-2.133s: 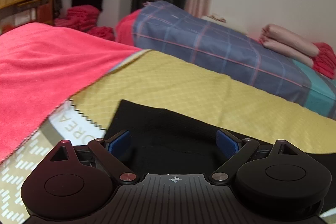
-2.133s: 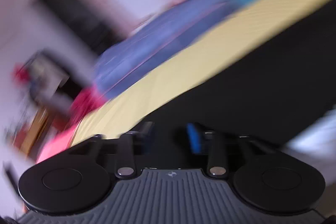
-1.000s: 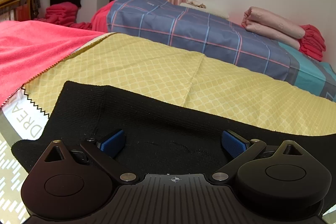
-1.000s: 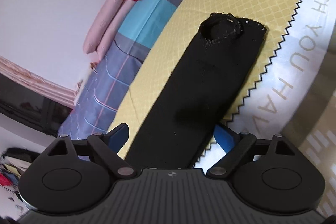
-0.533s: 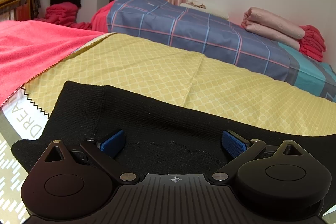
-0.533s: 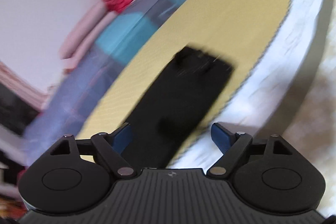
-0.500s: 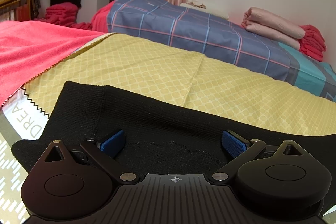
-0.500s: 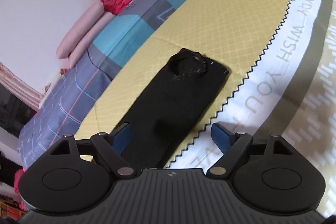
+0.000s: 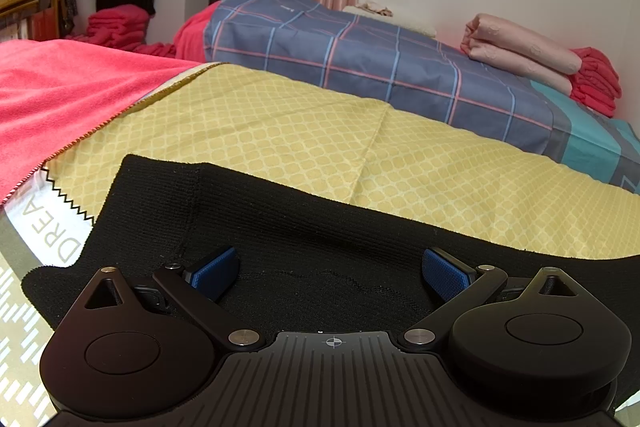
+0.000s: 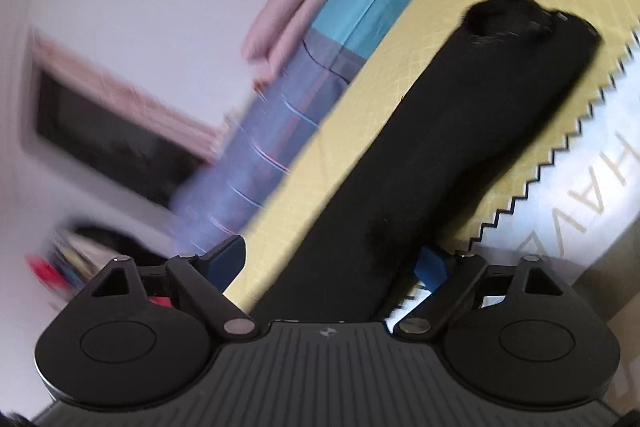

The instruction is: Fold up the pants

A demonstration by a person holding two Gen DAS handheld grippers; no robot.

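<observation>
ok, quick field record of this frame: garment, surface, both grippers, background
garment: black pants, lying flat on the bed; one leg runs away from the right gripper, its cuff open at the far end
surface: yellow patterned sheet with a white zigzag-edged lettered border
left gripper: open, over the pants, pads not pressing the cloth
right gripper: open, the leg between its jaws, no grip seen; view blurred
background: plaid quilt, folded pink blankets, pink-red blanket
</observation>
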